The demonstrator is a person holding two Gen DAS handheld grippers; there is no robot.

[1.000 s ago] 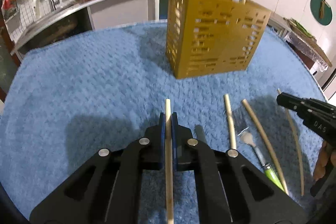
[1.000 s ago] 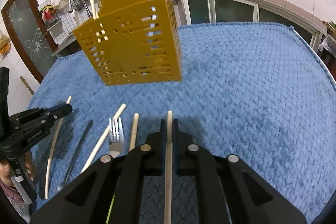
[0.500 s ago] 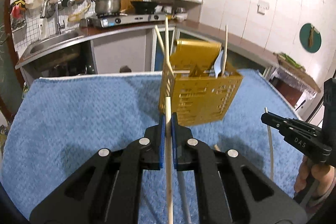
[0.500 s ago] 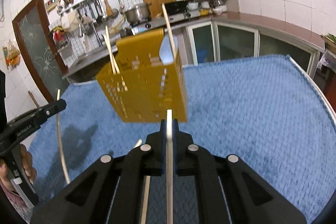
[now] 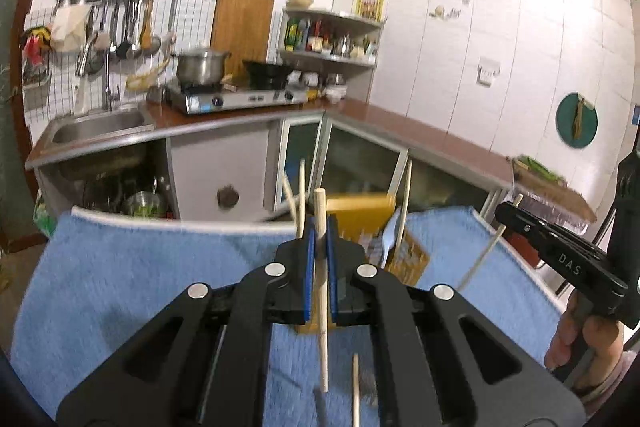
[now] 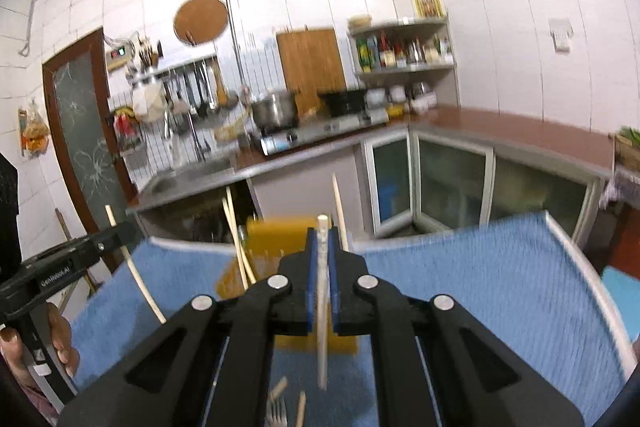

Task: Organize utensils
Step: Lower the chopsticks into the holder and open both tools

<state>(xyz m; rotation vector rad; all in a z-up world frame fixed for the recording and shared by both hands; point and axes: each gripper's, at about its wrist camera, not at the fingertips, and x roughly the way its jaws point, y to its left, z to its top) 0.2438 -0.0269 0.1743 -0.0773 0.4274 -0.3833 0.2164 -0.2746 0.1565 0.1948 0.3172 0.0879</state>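
The left tool is clamped on a wooden chopstick; the right tool is clamped on another chopstick; the yellow holder stands toward the bench's far edge.

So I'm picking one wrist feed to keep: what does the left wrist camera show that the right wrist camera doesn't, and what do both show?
Only the left wrist view shows the light blue plastic spoon in the holder and the round green wall plaque.

Only the right wrist view shows the metal fork lying on the towel and the brown-framed glass door.

Both show the yellow slotted utensil holder on the blue towel, and each gripper, left and right, shut on a wooden chopstick.
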